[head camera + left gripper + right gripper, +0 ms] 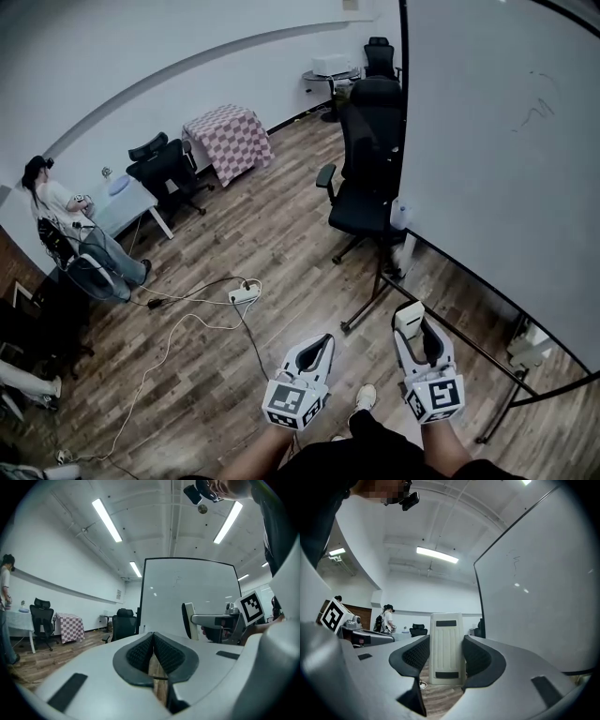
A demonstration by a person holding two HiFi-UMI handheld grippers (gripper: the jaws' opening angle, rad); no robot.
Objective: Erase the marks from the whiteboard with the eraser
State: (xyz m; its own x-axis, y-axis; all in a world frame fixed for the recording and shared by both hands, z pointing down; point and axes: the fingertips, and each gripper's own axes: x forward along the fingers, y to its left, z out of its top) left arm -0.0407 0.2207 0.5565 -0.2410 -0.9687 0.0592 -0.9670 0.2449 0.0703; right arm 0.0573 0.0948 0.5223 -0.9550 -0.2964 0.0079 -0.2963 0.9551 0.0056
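The whiteboard (487, 159) stands on a wheeled frame at the right, with faint thin marks (535, 112) high on its surface. The marks (514, 562) also show in the right gripper view, up on the whiteboard (543, 578). My right gripper (413, 330) is shut on a white eraser (409, 317), held low and short of the board. The eraser (446, 648) stands upright between the pads. My left gripper (317, 349) hangs beside it over the floor, shut with nothing in it. In the left gripper view its pads (140, 649) meet, and the whiteboard (187, 597) lies ahead.
A black office chair (367, 159) stands against the board's left edge. The board's stand legs (370, 305) reach across the wooden floor. A power strip (246, 292) with cables lies on the floor. A person (56, 211), a checkered-cloth table (230, 141) and another chair (169, 169) are far left.
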